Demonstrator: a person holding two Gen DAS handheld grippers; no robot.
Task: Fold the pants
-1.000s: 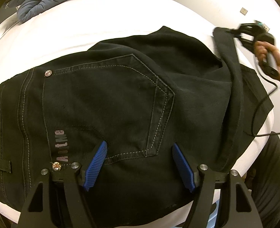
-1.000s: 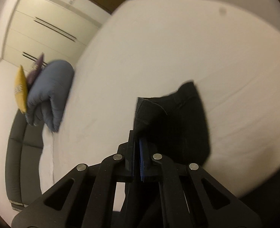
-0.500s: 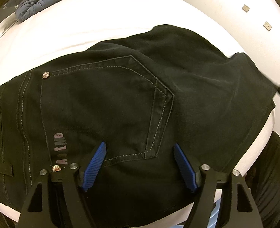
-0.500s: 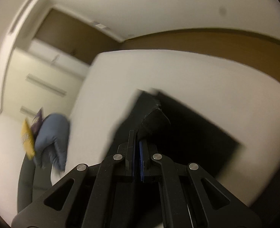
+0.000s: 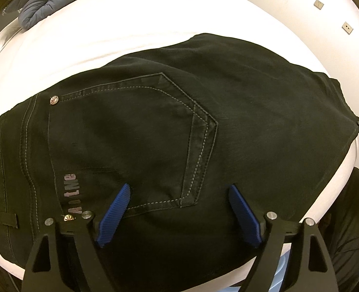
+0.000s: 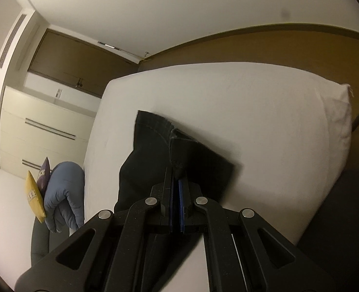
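Black pants lie flat on the white bed, back pocket and printed waistband facing up. My left gripper hovers over the seat near the pocket's lower edge. Its blue pads stand far apart and are opening, and no cloth is pinched between them. My right gripper is shut on the hem end of the pants, holding it low over the bed. The held cloth runs from the fingers out across the sheet.
A blue-grey quilt is bunched at the far left corner of the bed, seen beside a yellow cushion in the right wrist view. A white pillow lies at the right. Cream wardrobe doors stand behind. A person's dark clothing is at the bed's near right edge.
The right gripper has swung the raised pant end out to the right, and the cloth now lies stretched flat. The left jaws have widened slightly over the pocket.
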